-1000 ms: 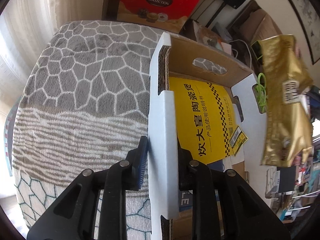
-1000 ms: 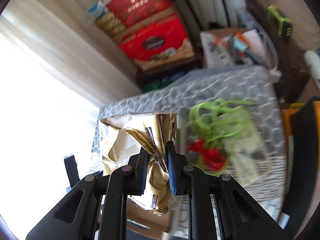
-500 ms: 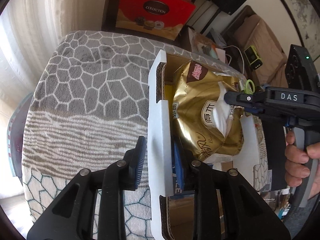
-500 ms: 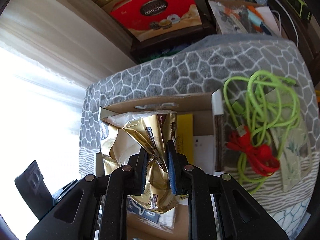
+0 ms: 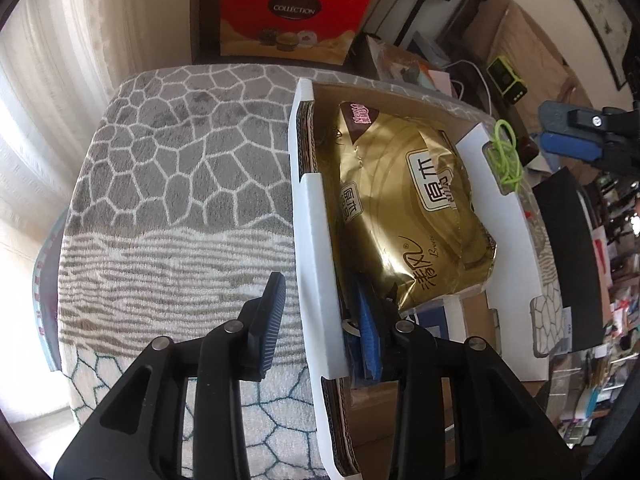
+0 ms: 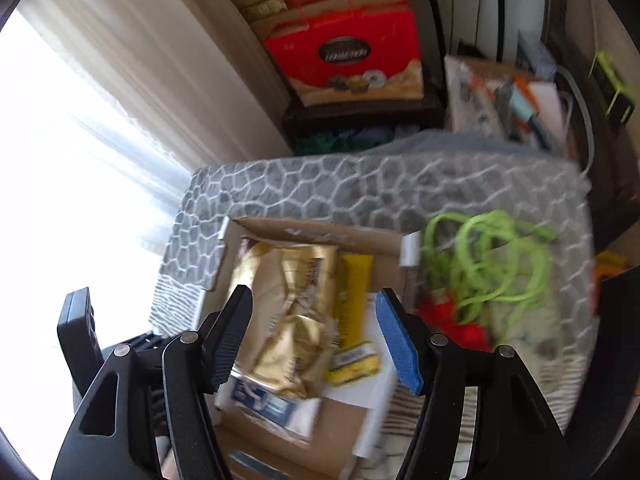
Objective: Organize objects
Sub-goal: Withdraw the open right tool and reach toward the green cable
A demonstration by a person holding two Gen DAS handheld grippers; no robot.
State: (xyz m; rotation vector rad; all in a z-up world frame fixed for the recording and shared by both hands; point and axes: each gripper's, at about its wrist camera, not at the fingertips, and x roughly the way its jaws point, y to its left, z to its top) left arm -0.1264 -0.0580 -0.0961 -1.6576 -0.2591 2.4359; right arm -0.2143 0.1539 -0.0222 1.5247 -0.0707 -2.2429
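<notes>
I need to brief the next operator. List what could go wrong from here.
1. The left gripper is opening around the cardboard box wall; once freed, the box may shift on the soft patterned blanket.
2. The gold bag lies bulky on top and may hinder further packing.
3. The green cable, tangled with a red one beside the box, could snag when lifted.

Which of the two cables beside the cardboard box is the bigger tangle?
The bright green cable: its loops sprawl widely on the cloth right of the box. The red cable is a small bundle under its near edge.
</notes>
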